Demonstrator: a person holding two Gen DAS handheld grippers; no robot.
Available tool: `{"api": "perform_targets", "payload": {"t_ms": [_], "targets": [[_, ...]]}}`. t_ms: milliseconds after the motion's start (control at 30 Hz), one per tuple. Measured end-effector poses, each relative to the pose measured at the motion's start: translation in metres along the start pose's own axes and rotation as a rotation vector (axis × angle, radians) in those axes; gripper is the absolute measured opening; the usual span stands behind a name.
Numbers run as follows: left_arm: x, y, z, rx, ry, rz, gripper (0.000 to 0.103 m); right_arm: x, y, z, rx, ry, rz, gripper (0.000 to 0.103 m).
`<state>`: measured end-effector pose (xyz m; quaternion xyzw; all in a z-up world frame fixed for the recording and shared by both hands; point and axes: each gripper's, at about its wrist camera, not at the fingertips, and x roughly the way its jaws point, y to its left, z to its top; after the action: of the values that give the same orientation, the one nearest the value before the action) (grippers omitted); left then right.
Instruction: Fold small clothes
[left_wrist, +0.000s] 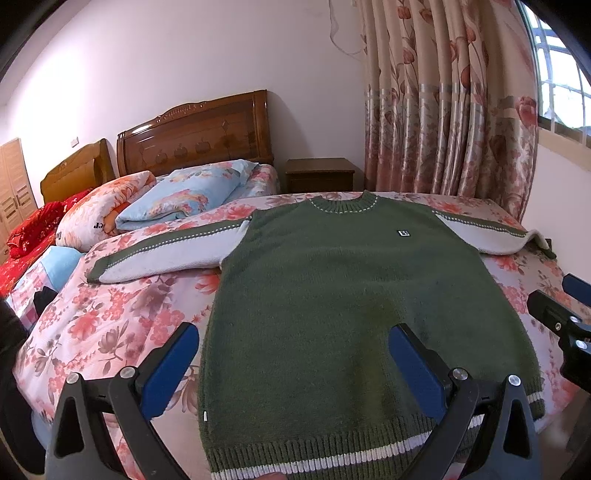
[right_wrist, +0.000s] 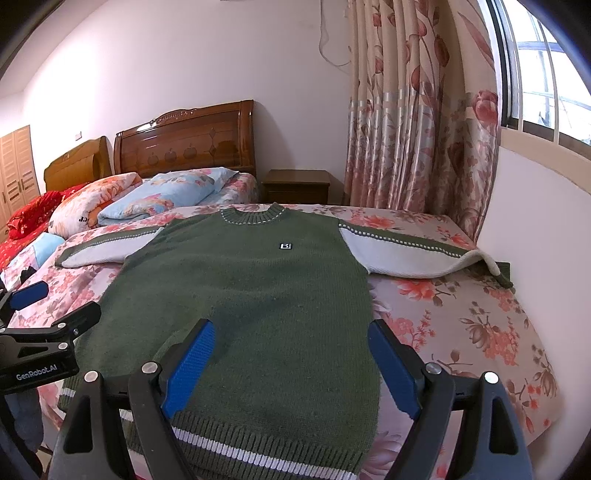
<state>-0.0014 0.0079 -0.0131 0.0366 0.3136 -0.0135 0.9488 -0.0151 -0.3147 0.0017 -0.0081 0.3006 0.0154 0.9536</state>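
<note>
a green sweater (left_wrist: 332, 295) is laid flat, front up, across the centre of the frame on a floral bedsheet (left_wrist: 110, 317), collar toward the top, striped hem at the bottom edge. both grey sleeves are spread outward; the sleeve (right_wrist: 424, 254) at right of frame is draped toward the bed edge, cuff turned over. the left gripper (left_wrist: 293, 365) is held wide open above the lower left part of the sweater, nothing gripped. the right gripper (right_wrist: 291, 362) is likewise held spread open over the lower right part, empty. pillows (left_wrist: 177, 199) are seen at upper left, a curtain (left_wrist: 443, 110) at upper right.
</note>
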Motion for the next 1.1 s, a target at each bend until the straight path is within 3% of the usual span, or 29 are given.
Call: {"api": "perform_targets", "payload": {"t_ms": [1100], "targets": [[-0.0013, -0.0005, -0.0004, 0.001, -0.019, 0.026, 0.103, 0.0003, 0.0016, -0.0019, -0.007, 0.002, 0.002, 0.086]]}}
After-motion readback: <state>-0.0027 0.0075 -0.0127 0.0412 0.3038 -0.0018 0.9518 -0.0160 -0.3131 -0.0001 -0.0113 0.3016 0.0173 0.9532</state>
